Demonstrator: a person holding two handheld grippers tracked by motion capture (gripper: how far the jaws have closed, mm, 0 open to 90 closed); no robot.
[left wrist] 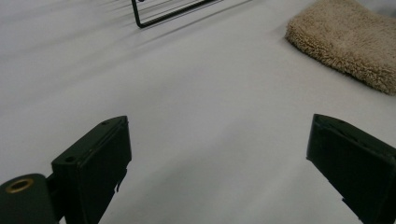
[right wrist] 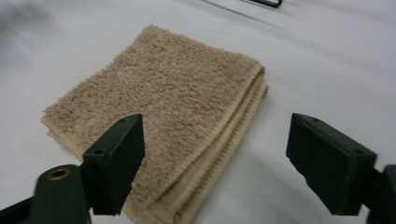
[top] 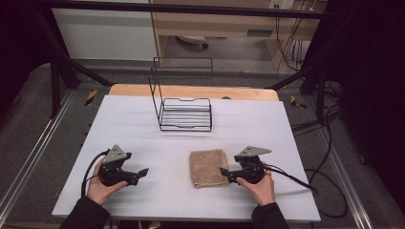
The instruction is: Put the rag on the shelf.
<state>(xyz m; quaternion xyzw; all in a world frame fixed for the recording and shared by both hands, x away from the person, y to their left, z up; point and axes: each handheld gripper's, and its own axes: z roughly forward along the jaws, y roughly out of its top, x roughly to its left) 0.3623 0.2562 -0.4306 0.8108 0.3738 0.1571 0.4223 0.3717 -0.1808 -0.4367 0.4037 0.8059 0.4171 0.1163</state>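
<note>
- White sheeting covers the table [top: 143, 124], with a strip of pale wood showing along its far edge. Grey floor, dark frame bars and loose black cables surround it.
- A black wire rack [top: 185, 113] stands upright toward the far middle of the table. In the gripper views it is cut off at the top edge.
- A folded tan towel [top: 207, 167] lies flat on the near half of the table, right of centre.
- The left gripper [top: 139, 174], held in a hand [top: 101, 187] at the near left, has its jaws wide apart over bare table, holding nothing, well apart from the towel.
- The right gripper [top: 223, 172] sits at the towel's right edge. Its jaws are wide, one above the cloth and one off its folded edge, gripping nothing; whether a jaw brushes the cloth is hard to tell.
</note>
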